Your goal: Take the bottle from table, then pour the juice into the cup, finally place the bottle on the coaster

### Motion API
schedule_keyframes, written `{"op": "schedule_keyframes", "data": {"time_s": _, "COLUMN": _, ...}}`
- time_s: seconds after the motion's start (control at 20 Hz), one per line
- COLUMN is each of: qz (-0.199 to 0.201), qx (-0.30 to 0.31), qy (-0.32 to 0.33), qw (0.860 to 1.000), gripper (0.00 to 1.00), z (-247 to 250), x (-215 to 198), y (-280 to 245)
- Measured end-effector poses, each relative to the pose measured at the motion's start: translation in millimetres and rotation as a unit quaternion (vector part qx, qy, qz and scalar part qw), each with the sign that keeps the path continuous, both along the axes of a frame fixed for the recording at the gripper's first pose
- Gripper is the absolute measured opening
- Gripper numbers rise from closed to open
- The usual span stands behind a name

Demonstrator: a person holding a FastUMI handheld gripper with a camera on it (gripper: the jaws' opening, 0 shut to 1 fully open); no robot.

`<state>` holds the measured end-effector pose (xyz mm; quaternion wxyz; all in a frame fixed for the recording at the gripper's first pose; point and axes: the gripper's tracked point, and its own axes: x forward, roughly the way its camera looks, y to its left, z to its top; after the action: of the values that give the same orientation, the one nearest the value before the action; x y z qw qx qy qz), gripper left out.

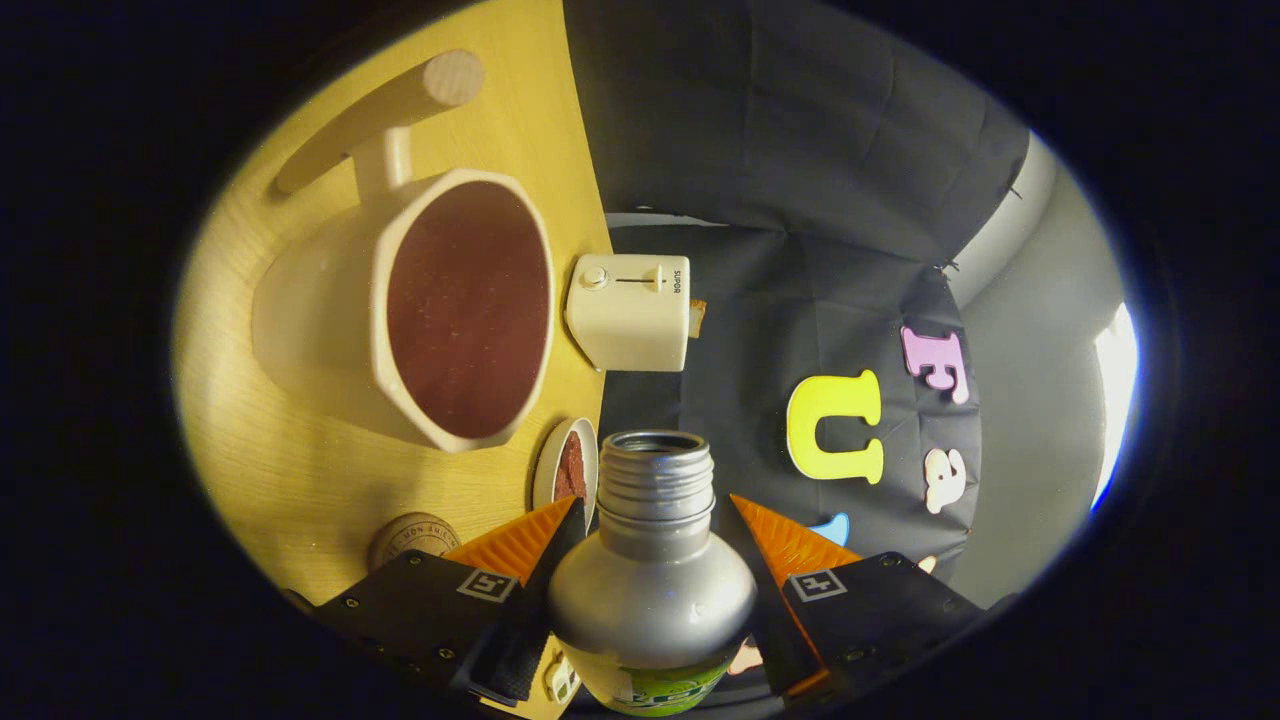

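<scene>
My gripper is shut on a silver bottle, with both fingers pressing on its shoulder and neck. The bottle's threaded mouth has no cap and points away from me. The whole scene looks rolled sideways, so the bottle lies tipped over relative to the wooden table. Beyond the left finger stands a large white cup with a handle, its inside dark reddish-brown. The bottle's mouth is short of the cup's rim and off to one side of it. A round wooden coaster lies on the table just by the left finger.
A cream toaster stands at the table's far edge beside the cup. A small white dish with brown contents sits between the cup and the bottle's neck. Black booth cloth hangs beyond the table.
</scene>
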<state>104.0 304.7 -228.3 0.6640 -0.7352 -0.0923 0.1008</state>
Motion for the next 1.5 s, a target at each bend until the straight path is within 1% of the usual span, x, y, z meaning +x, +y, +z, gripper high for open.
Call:
{"op": "schedule_keyframes", "data": {"time_s": 0.35, "qz": 0.026, "qx": -0.075, "qy": -0.032, "qw": 0.996, "gripper": 0.83, "z": 2, "x": -6, "y": 12}}
{"op": "schedule_keyframes", "data": {"time_s": 0.5, "qz": 0.028, "qx": -0.095, "qy": -0.043, "qw": 0.994, "gripper": 0.83, "z": 5, "x": -7, "y": 12}}
{"op": "schedule_keyframes", "data": {"time_s": 0.75, "qz": 0.026, "qx": -0.096, "qy": -0.039, "qw": 0.994, "gripper": 0.83, "z": 8, "x": -4, "y": 15}}
{"op": "schedule_keyframes", "data": {"time_s": 1.5, "qz": 0.028, "qx": -0.13, "qy": -0.055, "qw": 0.99, "gripper": 0.83, "z": 18, "x": -6, "y": 10}}
